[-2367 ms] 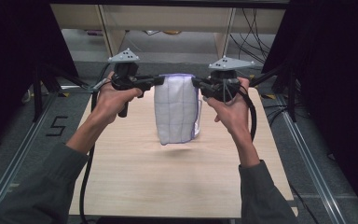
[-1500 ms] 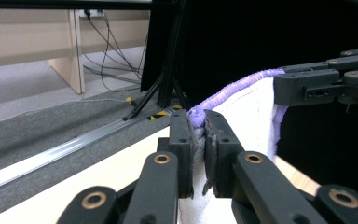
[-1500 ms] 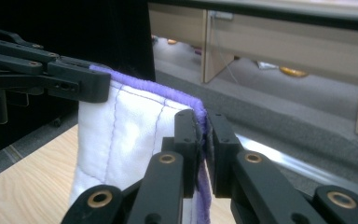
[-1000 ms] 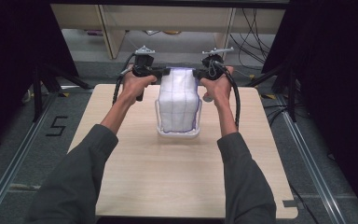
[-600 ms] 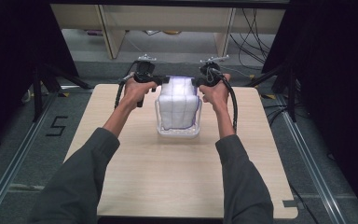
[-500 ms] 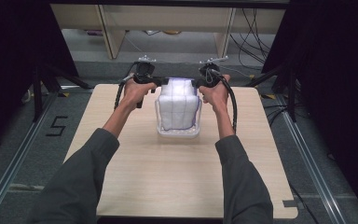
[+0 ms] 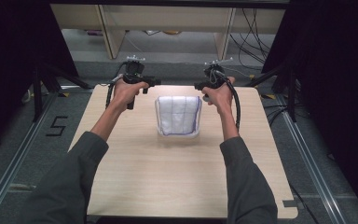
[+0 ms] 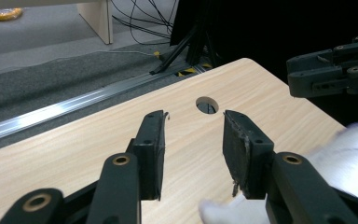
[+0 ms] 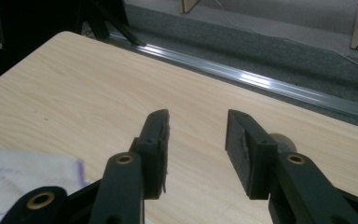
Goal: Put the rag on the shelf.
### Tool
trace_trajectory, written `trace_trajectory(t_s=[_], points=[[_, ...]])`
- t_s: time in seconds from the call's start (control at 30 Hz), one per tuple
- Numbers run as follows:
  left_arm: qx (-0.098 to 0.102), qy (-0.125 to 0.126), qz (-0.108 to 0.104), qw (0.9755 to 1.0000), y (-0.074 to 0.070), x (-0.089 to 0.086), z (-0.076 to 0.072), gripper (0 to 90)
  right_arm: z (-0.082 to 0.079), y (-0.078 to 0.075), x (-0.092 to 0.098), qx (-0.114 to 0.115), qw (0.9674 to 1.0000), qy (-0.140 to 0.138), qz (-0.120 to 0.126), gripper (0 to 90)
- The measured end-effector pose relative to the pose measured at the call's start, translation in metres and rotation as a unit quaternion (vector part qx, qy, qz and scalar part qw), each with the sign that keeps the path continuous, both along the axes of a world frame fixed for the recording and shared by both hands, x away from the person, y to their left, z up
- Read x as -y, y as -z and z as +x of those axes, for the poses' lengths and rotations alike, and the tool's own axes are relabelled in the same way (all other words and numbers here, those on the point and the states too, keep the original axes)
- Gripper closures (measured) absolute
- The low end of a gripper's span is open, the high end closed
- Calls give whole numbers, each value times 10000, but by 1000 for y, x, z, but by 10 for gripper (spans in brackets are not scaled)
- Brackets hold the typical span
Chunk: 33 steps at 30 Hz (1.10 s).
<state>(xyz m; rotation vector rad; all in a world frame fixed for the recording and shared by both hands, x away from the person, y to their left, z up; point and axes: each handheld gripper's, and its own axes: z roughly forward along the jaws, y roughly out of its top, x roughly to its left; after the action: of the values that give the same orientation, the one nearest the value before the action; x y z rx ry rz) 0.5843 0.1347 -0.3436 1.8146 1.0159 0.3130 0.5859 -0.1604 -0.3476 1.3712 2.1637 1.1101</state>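
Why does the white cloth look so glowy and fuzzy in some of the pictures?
In the left gripper view the white folded cloth with purple lines sits very close to the camera, so it is blurred and washed out by bright light; in the right gripper view it is soft and pale at the corner; in the high view it is sharp enough to show its grid, while the room's sides stay dark.

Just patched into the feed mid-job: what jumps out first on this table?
The folded white cloth with purple edging lies flat near the far middle of the wooden table. The left gripper and right gripper flank its far corners; their jaws have just been opening and stand apart with nothing between them. In the left gripper view a round hole shows in the tabletop just beyond the jaws.
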Motion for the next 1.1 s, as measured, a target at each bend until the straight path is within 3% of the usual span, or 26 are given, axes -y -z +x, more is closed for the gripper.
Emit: trace_trajectory(t_s=[0.1, 0.33, 0.37, 0.43, 0.57, 0.63, 0.73, 0.77, 0.97, 1.1], points=[[-16, -17, 93, 10000, -2, -5, -4, 572, -6, -5, 3, -8, 9999, 110, 95, 591], [-102, 19, 121, 9999, 0, -12, -11, 547, -16, -10, 9, 33, 10000, 17, 90, 581], [-125, 19, 152, 9998, 0, -13, -12, 536, -16, -11, 9, 119, 9999, -25, 41, 576], [-159, 1, 117, 9998, 0, -14, -15, 510, -20, -13, 9, 76, 10000, -43, 31, 567], [-174, 29, 237, 9996, -3, -16, -25, 440, -27, -18, 10, 164, 9997, -107, 162, 535], [-171, 43, 133, 9998, -4, -17, -30, 415, -31, -20, 11, 195, 9996, -130, 135, 519], [-181, 98, 213, 9996, -6, -20, -38, 377, -37, -22, 12, 184, 9995, -130, 203, 474], [-195, 63, 141, 9997, -6, -21, -41, 371, -39, -22, 12, 191, 9995, -108, 245, 466], [-212, 205, 44, 9996, -9, -26, -60, 335, -53, -26, 13, 237, 9988, -362, 219, 479], [-246, 290, 29, 9993, -9, -28, -72, 322, -61, -29, 14, 254, 9988, -336, 250, 461]])
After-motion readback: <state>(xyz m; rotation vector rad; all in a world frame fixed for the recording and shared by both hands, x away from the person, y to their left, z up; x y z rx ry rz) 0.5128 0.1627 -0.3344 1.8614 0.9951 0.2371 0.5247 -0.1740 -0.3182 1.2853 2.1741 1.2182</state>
